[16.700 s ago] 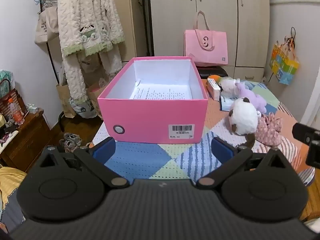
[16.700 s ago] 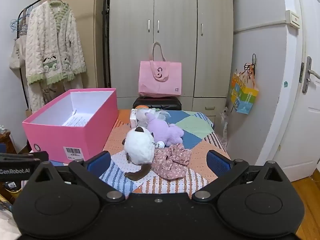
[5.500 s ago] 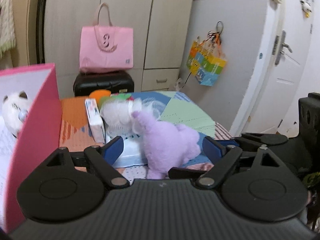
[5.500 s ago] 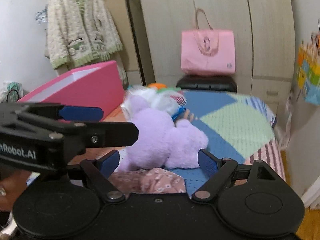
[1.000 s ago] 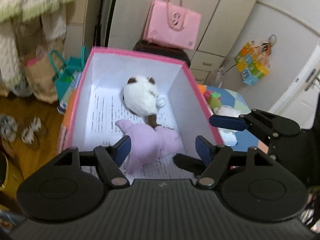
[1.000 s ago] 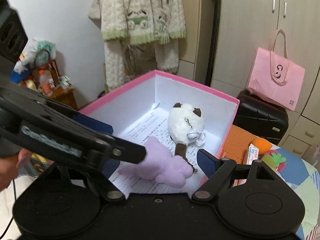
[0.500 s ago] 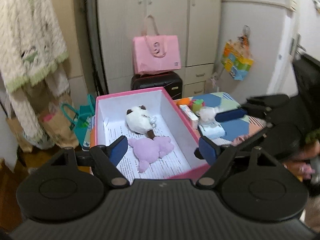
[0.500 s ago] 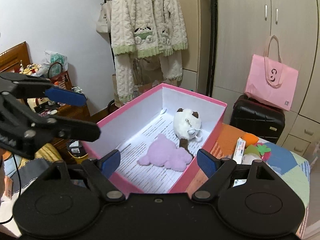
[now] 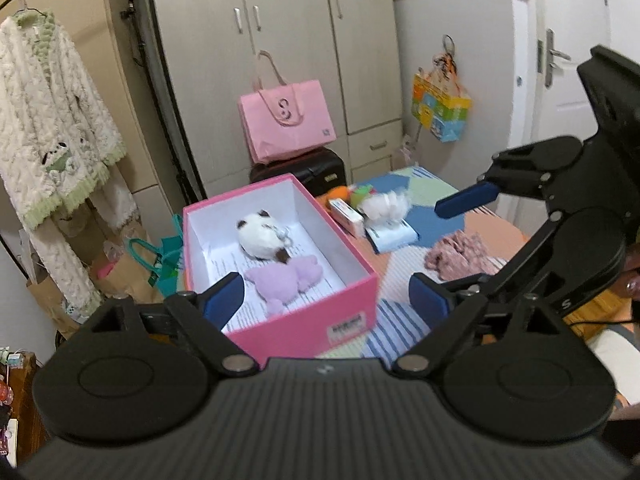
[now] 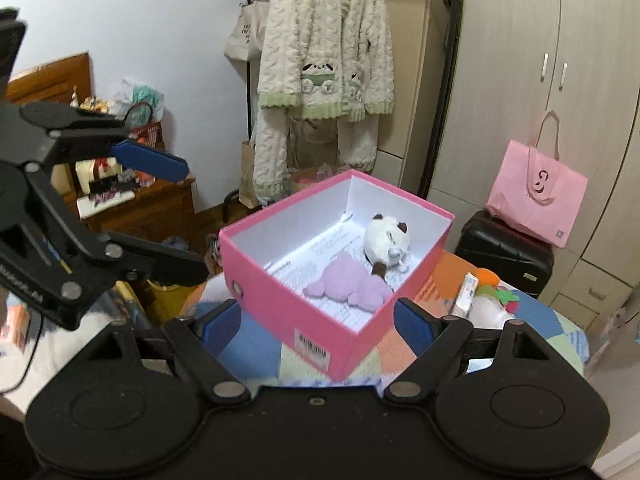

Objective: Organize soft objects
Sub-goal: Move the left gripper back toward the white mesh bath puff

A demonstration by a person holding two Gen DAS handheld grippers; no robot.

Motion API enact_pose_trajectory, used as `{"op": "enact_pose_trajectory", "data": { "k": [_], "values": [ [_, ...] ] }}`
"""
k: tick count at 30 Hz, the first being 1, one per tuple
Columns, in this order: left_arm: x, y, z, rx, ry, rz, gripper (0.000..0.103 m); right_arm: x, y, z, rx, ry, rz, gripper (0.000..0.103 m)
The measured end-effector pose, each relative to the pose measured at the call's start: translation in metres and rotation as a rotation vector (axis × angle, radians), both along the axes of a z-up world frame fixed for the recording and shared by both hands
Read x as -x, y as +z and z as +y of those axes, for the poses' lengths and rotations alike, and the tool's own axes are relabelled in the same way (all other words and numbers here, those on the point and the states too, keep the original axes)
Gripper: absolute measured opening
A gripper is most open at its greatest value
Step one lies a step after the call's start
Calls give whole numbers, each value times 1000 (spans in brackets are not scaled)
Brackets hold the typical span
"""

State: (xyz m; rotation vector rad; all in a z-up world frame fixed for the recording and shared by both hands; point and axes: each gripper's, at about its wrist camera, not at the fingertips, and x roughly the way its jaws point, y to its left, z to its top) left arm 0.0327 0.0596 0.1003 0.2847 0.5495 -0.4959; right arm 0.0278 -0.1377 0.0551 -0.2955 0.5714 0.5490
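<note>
**Two toys boxed, both grippers empty and looking for the next pick**

The left gripper (image 9: pixel 325 295) is hanging released, its jaws having just been opening with nothing between them; the right gripper (image 10: pixel 318 320) is gaping empty too. Ahead of and below both, the purple plush (image 9: pixel 285 280) and white plush (image 9: pixel 262 236) are lying in the pink box (image 9: pixel 280 332). Next pick, likely: the floral fabric (image 9: pixel 460 256) or fluffy white toy (image 9: pixel 384 204), right of the left gripper, the box wall and a small carton (image 9: pixel 346 216) crowding the way

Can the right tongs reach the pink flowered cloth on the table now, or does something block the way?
Probably yes. The right tongs are open and empty, and the pink flowered cloth lies uncovered on the quilted tabletop, beside the pink box, not behind it.
</note>
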Motion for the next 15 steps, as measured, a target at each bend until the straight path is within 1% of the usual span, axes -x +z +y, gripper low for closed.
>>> {"op": "enact_pose_trajectory", "data": {
  "k": [2,6,11,13,15],
  "values": [
    [6,-4,-3,-11,-12,10,91,13,-3,-5,21,-6,-13,87],
    [13,-13,-12,-25,-23,37,91,37,-11,-24,3,-53,-63,87],
    [11,-34,-31,-69,-36,105,91,50,-27,-57,-58,-114,-47,87],
    [7,-42,-39,-65,-50,136,91,50,-35,-70,-87,-138,-32,87],
    [5,-50,-48,-43,-78,161,91,49,-45,-84,-125,-161,-23,87]
  ]
}}
